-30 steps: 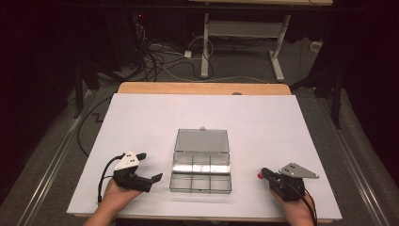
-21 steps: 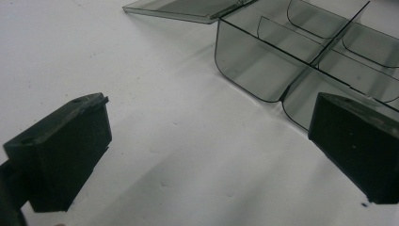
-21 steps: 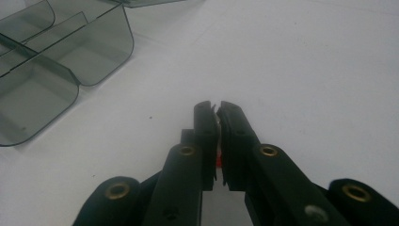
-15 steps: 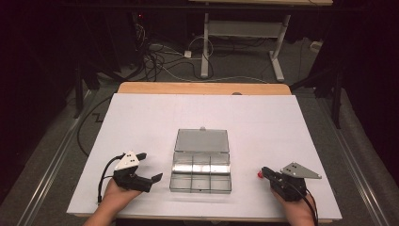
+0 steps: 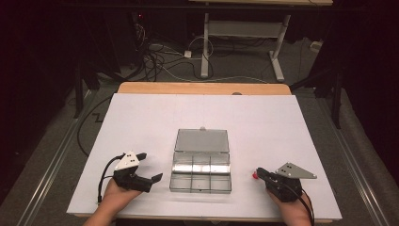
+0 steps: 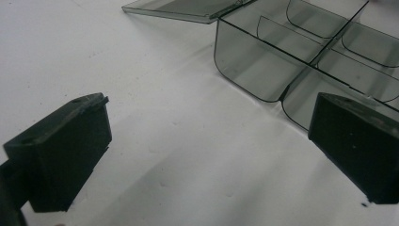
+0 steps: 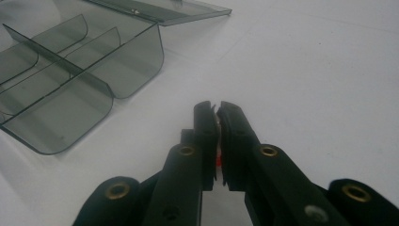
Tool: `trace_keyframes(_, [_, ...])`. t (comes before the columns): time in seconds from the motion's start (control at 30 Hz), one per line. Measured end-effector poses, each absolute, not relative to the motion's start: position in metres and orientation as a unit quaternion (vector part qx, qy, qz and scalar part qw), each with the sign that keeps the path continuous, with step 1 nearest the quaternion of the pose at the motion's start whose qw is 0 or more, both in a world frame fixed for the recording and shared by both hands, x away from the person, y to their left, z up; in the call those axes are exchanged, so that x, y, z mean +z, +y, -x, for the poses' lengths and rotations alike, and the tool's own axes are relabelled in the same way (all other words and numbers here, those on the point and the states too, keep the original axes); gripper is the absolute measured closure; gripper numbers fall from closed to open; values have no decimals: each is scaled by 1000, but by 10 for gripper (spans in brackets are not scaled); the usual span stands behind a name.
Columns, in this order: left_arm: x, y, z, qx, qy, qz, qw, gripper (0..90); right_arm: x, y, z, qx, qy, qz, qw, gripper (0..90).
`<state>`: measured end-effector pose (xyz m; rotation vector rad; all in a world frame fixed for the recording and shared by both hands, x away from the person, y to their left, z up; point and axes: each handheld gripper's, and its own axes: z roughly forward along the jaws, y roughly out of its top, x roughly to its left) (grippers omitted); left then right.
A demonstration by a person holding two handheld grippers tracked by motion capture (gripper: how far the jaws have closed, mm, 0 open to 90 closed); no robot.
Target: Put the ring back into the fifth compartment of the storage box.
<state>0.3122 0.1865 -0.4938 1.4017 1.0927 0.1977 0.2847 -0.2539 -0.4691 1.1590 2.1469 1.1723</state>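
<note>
A clear smoky plastic compartment box (image 5: 201, 189) lies open mid-table, its lid (image 5: 202, 140) flat behind it and its compartments empty. My left gripper (image 5: 151, 166) rests left of the box, open, with nothing between its jaws. In the left gripper view the box wall (image 6: 249, 66) is ahead and to the right of that gripper (image 6: 211, 141). My right gripper (image 5: 259, 173) sits right of the box, shut on a small red piece (image 5: 254, 175). The right gripper view shows a sliver of the red piece (image 7: 218, 162) pinched between the jaws of this gripper (image 7: 217, 110), with the box (image 7: 136, 61) off to the left.
The white table sheet (image 5: 141, 117) is bare around the box. A wooden table edge (image 5: 202, 88) runs along the back. Beyond it are floor cables (image 5: 155, 56) and a desk frame (image 5: 244, 33).
</note>
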Motion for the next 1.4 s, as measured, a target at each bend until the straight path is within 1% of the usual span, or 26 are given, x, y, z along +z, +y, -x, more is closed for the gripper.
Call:
trace_keyframes(0.4, [-494, 186, -312, 86, 476, -611, 626, 0, -470, -244, -285, 430, 778, -412, 200, 876])
trace_keyframes(1.4, [-494, 186, -312, 86, 475, -612, 626, 0, -472, -212, -280, 427, 807, -361, 188, 875])
